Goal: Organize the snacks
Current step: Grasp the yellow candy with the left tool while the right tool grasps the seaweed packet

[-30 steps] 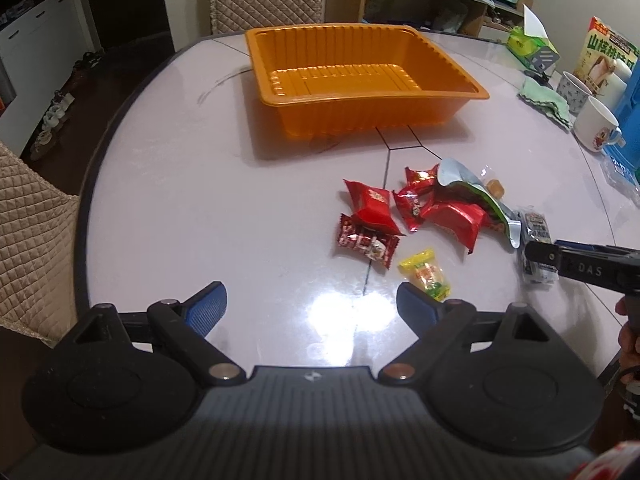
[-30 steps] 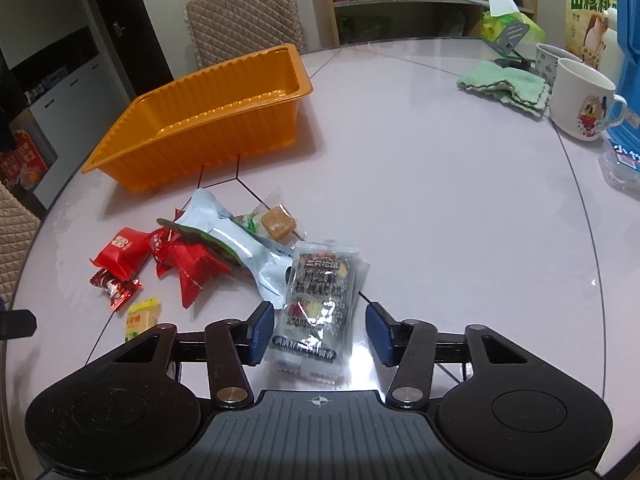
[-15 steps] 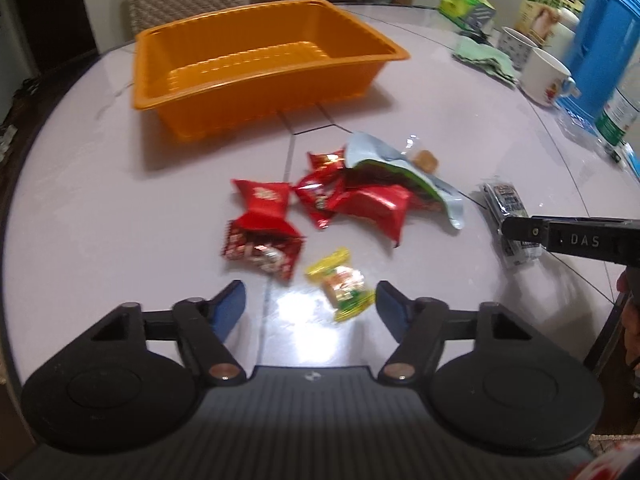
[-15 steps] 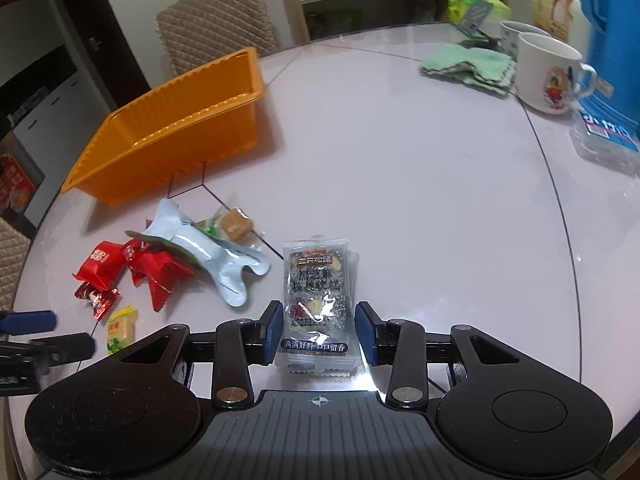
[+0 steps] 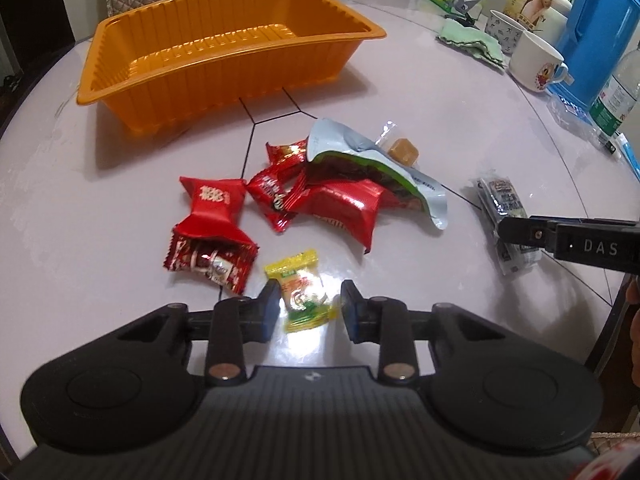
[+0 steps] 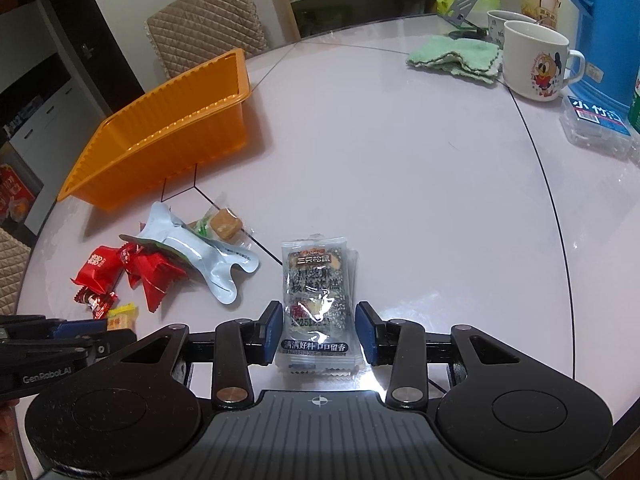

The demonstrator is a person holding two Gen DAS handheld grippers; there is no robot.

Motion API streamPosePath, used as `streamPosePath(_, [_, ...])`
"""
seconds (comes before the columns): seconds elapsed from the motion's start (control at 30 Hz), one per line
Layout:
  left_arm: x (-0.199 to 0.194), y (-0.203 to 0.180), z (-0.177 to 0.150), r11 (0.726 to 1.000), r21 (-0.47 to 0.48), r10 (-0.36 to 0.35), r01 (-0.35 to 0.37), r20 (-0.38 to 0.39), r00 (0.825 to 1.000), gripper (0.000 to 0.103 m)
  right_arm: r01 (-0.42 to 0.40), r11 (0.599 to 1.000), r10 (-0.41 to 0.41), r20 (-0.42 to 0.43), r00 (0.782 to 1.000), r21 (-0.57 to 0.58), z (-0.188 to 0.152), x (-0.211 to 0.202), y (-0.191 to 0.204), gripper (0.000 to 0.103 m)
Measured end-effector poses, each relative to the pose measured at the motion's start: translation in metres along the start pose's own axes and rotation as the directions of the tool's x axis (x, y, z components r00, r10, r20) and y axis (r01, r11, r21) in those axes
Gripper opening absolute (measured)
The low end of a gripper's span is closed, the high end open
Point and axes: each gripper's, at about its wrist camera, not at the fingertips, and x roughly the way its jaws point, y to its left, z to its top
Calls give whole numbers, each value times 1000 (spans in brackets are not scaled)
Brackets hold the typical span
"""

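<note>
While its jaws have just been closing, the left gripper (image 5: 308,306) brackets the yellow candy (image 5: 303,290) on the table (image 5: 100,184), pads not visibly pressing. The right gripper (image 6: 318,330) straddles the black sesame packet (image 6: 318,300); contact unclear. Orange tray (image 5: 224,60) stands beyond.

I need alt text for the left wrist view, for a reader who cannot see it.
The left tool has just been closing around a yellow candy that lies between its blue pads on a white table. Beyond it lie red snack packs and a silver pouch, then an empty orange tray. At right, the right tool is at a dark packet.
</note>
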Motion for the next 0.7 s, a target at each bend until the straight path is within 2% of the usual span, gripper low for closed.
streamPosePath(0.17, [3, -2, 3, 1000, 5, 8, -8, 12, 1000, 32, -2, 1000, 2, 0, 1000, -7, 2, 0, 1, 40])
streamPosePath(0.23, [4, -5, 2, 999, 32, 28, -29, 18, 999, 20, -2, 1000, 2, -1, 1000, -9, 3, 1, 2, 40])
streamPosePath(0.7, [-9, 1, 8, 999, 28, 22, -23, 38, 999, 19, 18, 999, -18, 4, 1000, -35, 8, 8, 6, 45])
